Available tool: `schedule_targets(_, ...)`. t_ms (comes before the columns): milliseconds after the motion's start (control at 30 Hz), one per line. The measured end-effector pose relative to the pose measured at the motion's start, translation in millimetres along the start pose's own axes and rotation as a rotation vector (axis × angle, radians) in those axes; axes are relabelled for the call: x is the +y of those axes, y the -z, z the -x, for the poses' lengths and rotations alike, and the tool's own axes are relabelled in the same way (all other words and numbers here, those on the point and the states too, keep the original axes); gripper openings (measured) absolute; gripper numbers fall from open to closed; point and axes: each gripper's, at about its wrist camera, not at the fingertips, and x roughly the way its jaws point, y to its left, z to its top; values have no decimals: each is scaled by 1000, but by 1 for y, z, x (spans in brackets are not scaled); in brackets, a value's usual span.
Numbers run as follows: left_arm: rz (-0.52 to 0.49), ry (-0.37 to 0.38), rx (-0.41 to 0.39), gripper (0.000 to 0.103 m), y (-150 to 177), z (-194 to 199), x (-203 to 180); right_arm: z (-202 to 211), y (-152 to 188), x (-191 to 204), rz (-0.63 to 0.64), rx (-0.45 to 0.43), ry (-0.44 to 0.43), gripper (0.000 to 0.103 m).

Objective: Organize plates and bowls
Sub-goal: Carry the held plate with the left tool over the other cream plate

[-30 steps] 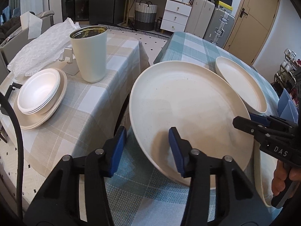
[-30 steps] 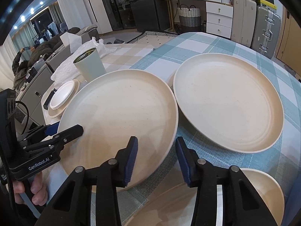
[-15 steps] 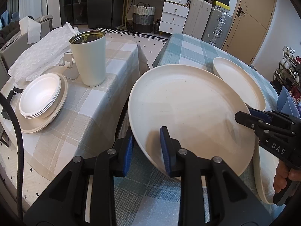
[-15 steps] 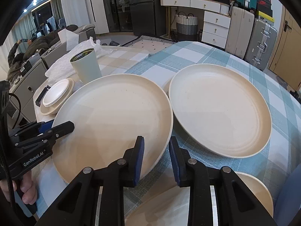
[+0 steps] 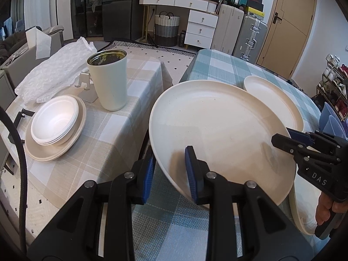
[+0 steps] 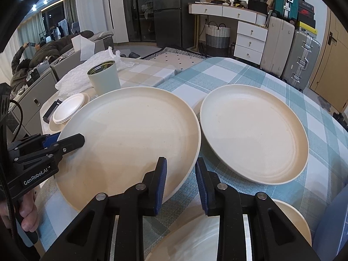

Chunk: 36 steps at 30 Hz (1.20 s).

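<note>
Left gripper [image 5: 169,167] and right gripper [image 6: 180,180] both clamp the big plate [image 6: 130,139], its rim overhanging the table edge. Second plate [image 6: 254,134] just beside; third plate [image 6: 289,215] nearest.

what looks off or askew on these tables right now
The big plate is tilted, its left edge raised off the teal cloth, pinched by the left gripper and right gripper. The other plate lies flat. No spills or damage show.
</note>
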Motion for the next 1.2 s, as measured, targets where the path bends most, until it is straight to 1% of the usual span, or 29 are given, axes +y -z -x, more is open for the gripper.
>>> schedule_targets(300,-25,9,-47,24,-6,25,-9,25,-1,1,2,-40,16,27)
schedule_targets(467,-53,17,-73,24,-6,41,-21,40,1,-3,-13,-63,31,27)
schedule_targets(933,-124,59,-108,24,-3,79,-65,86,18,-15,-57,-107,77,27)
schedule_targets(1200,-162,95,-105,25,-1,93,-87,107,31,-25,-93,-115,96,27)
